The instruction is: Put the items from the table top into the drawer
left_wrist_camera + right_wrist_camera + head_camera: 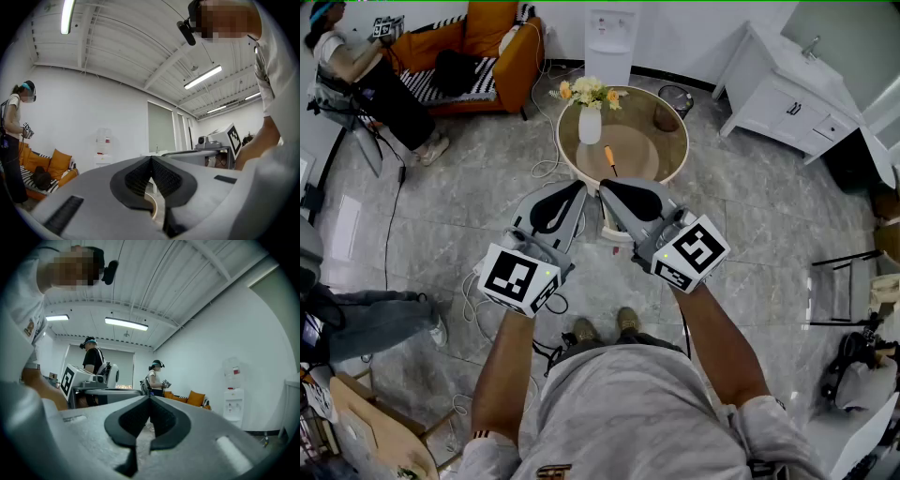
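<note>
Okay, left gripper [581,190]: held out level over the grey tiled floor [441,216] on the near side of the table, tips aimed at it. Its dark ribbed fingers [136,180] are clenched tip to tip with nothing between them.
Right gripper [606,190]: just beside the left one and also level. Its fingers [133,420] are pressed together too, and there's nothing in them.
Worktop: round glass-topped table with a pale rim [679,155], just beyond both sets of tips.
Items on it: a slim orange-handled screwdriver [608,156] lies near the middle. A white vase with yellow and orange flowers [590,123] stands upright on the far left part. A dark brownish thing [666,116] sits at the far right edge, no idea what it is.
Drawer: a white cabinet with drawers [787,103] stands far right by the wall, well apart from the table, and its fronts look closed.
Background: an orange sofa [502,37] sits far left with a person in a headset [356,75] beside it. A white water dispenser [610,42] stands against the far wall.
</note>
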A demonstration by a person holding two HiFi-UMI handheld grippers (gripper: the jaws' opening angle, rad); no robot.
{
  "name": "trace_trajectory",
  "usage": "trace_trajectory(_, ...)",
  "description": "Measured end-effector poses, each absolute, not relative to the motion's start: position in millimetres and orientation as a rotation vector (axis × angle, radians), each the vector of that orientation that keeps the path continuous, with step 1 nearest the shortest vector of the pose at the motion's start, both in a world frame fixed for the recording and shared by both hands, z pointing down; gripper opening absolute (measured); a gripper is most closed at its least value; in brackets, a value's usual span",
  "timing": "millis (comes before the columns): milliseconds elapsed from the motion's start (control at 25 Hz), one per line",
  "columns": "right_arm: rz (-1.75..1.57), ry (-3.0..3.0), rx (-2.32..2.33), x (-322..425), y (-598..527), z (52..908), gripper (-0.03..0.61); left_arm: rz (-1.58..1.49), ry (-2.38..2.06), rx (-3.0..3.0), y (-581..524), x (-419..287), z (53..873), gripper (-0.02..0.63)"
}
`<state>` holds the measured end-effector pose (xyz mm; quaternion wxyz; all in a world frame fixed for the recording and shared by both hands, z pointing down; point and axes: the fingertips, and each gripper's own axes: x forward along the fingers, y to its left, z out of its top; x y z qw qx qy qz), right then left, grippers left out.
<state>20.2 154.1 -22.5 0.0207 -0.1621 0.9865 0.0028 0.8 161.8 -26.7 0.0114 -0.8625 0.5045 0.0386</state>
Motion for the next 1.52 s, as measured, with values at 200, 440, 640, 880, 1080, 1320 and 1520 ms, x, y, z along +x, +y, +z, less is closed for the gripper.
trace_trajectory(200,0.007,3.065,-0.511,9.8,153.4,-18.4,0.000,0.119,1.559,-2.692,159.6,-7.9,-23.9,0.000)
trace_trajectory(440,0.020,3.071,-0.558,-0.3,149.6,-11.4,0.000,0.130,1.564,-2.697,152.8,-23.1,-16.2,0.000)
trace_trajectory(640,0.064,3.088,-0.639,-8.2,147.9,-0.7,0.000,0.135,1.542,-2.699,150.4,-34.7,-6.2,0.000)
trace_trajectory(880,0.130,3.124,-0.753,-11.7,138.0,16.3,0.001,0.131,1.546,-2.682,139.1,-49.0,-0.1,0.000)
trace_trajectory(1080,0.108,3.132,-0.865,-3.6,119.3,37.4,0.000,0.136,1.563,-2.669,125.7,-54.5,11.7,0.000)
trace_trajectory(1320,0.145,3.130,-0.953,-0.7,81.2,53.7,0.000,0.089,1.527,-2.666,93.5,-50.6,31.8,0.000)
trace_trajectory(1520,0.179,3.138,-1.018,-0.9,40.4,75.7,0.001,0.046,1.532,-2.660,56.0,-53.8,49.2,0.000)
